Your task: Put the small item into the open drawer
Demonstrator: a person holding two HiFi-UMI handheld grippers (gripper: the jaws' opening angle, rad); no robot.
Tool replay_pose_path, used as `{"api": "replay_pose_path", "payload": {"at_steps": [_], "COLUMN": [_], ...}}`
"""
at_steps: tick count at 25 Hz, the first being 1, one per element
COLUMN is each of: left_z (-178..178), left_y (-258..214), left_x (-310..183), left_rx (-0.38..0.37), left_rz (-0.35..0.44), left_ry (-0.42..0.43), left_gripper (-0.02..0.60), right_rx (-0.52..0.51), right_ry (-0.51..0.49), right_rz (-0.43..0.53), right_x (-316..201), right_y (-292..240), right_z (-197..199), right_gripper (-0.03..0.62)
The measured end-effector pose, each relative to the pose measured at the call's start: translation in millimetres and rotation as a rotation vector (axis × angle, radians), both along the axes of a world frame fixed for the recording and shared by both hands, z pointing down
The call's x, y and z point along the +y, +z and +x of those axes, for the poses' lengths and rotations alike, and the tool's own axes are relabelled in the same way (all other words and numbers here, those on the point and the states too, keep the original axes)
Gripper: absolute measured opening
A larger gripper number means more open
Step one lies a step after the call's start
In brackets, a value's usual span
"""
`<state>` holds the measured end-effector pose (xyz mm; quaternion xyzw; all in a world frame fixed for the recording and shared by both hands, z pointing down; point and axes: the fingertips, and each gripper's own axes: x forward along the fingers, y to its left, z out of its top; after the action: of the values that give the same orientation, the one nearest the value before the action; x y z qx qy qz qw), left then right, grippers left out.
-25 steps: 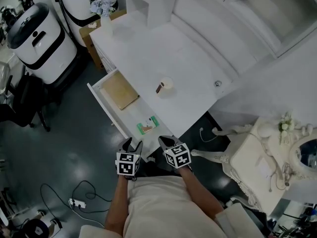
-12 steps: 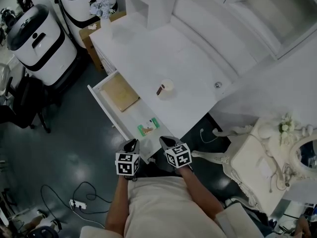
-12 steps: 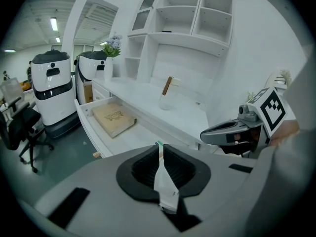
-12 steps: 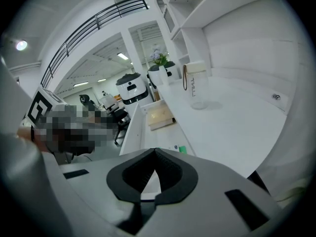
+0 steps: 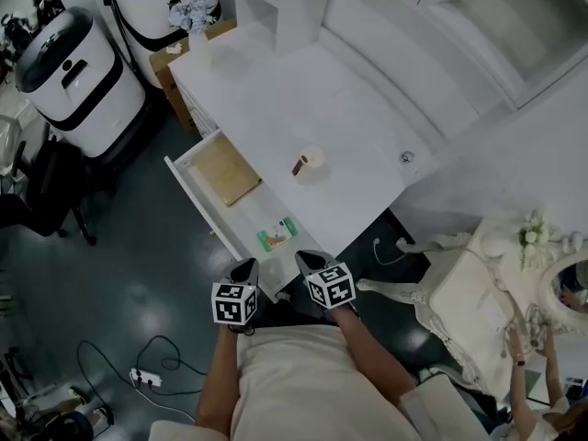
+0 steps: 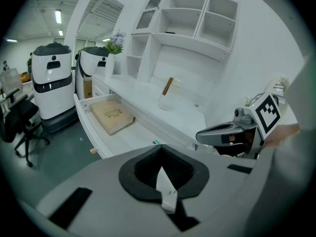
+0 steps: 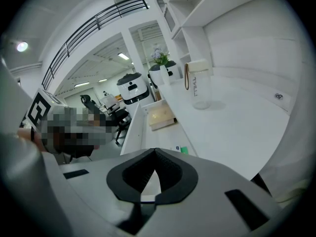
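A small round metal item (image 5: 405,157) lies on the white desk (image 5: 276,99) near its right edge, also seen in the right gripper view (image 7: 279,97). The open drawer (image 5: 188,191) juts out at the desk's left side. It holds a tan box (image 5: 222,169) and a small green packet (image 5: 276,235). My left gripper (image 5: 244,269) hangs below the drawer's front corner, shut with nothing between its jaws (image 6: 160,147). My right gripper (image 5: 306,262) is beside it, shut and empty (image 7: 155,150). Both are well short of the round item.
A clear cup with a brown strap (image 5: 308,161) stands mid-desk. A flower vase (image 5: 196,26) is at the far corner under white shelves (image 6: 187,23). Two white machines (image 5: 78,72), a black chair (image 5: 37,191), floor cables (image 5: 142,375) and an ornate white table (image 5: 487,301) surround the desk.
The left gripper's jaws have gone from open to shut on nothing. Both grippers have stayed in about the same place below the drawer.
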<state>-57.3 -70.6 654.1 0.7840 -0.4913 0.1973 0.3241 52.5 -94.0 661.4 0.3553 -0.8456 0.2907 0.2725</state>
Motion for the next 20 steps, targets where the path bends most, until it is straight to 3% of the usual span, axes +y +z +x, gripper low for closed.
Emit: {"api": "replay_pose_path", "payload": {"at_steps": [11,20], "left_z": [-4.1,-4.0], "left_y": [1.7,-0.8], "left_x": [-2.2,-5.5], "left_rx": [-0.067,-0.059], "left_rz": [0.019,0.029], "left_ry": [0.016,0.01], "left_gripper": [0.017,0.017], "right_rx": [0.016,0.02], "right_ry": [-0.006,-0.02], "right_rz": [-0.009,0.001], "right_x": [0.6,-1.5], "right_y": [2.6,1.6], "right_z": [2.6,0.8], "right_gripper": [0.025,0.025]}}
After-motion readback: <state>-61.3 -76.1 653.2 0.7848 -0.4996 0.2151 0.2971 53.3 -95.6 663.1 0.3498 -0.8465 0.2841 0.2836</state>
